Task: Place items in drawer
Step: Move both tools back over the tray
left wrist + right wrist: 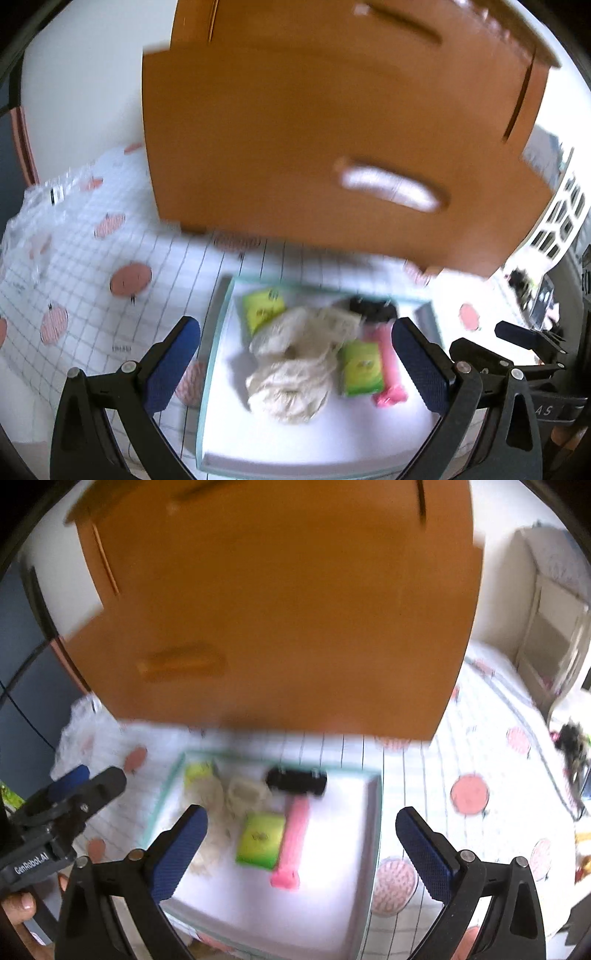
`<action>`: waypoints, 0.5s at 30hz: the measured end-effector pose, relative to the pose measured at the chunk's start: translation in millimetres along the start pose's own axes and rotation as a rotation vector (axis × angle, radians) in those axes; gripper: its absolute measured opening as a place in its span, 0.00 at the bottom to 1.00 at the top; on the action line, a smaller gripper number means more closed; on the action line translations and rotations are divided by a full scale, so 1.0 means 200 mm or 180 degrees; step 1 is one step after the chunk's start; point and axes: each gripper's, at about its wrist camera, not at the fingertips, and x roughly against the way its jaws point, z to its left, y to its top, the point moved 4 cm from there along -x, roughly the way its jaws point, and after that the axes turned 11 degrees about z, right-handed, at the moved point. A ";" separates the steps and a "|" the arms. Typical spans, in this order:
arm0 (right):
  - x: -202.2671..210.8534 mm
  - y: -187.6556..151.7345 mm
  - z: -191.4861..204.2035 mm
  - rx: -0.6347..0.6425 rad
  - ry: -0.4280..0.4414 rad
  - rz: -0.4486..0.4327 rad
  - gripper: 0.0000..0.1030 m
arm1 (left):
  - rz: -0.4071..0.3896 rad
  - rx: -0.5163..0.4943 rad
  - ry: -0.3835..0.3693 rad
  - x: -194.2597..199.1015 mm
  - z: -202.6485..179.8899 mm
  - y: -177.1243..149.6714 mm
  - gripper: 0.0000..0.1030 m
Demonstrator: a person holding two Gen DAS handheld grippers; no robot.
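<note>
Left wrist view. Left gripper: jaws spread wide, empty, blue pads flanking a shallow white tray. Tray contents, all at 12 o'clock from the jaws: cream mesh bundle at centre; green packet toward 11 o'clock; second green packet toward 1 o'clock; pink stick-shaped item beside it, long axis running away from the camera; black object at the far rim, blurred. Wooden drawer cabinet stands beyond the tray at 12 o'clock, drawers apparently closed, pale handle visible. Right gripper tip seen at 3 o'clock.

Right wrist view. Right gripper: jaws released, holding nothing. Pink item lies directly between the pads and slightly ahead, long axis roughly in line with the fingers; judged the nearer arm for it. Green packet just left of it, touching or nearly so. Left gripper at 9 o'clock.

Surface: grid-patterned cloth with pink rounds. Room: pale shelving at 2 o'clock; clear plastic wrap at 9 o'clock in the left view.
</note>
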 end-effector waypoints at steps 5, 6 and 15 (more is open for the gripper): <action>-0.17 -0.09 -0.01 -0.0023 0.0023 0.0332 1.00 | 0.0327 0.0035 0.0053 -0.13 0.04 -0.08 1.00; -0.19 -0.10 -0.02 -0.0034 0.0037 0.0372 1.00 | 0.0384 0.0045 0.0059 -0.15 0.04 -0.09 1.00; -0.37 -0.17 -0.06 -0.0252 0.0187 0.0687 1.00 | 0.0790 0.0345 -0.0008 -0.32 0.12 -0.16 1.00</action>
